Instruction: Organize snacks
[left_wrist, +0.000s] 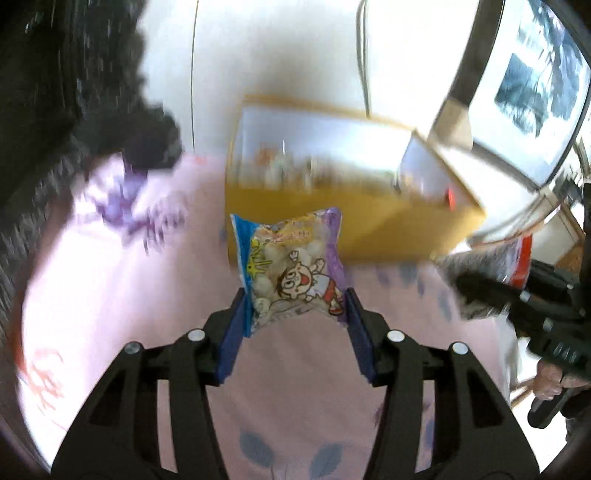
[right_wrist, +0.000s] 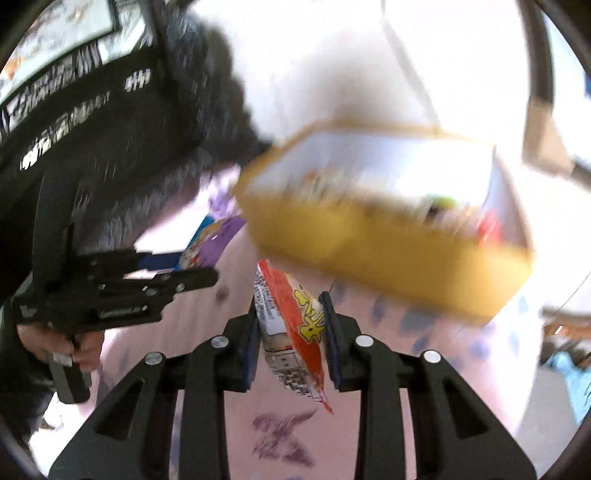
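We grip one snack each: left claw a blue packet, right claw a red packet; next, drop both into the box.

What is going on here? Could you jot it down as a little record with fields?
left tool: clamped on the blue-and-purple snack bag, held clear of the cloth
right tool: clamped on the orange snack bag, bag turned edgewise
yellow box: open-topped, ahead of both tools, blurred packets inside
surface: pink patterned cloth
image quality: motion blur
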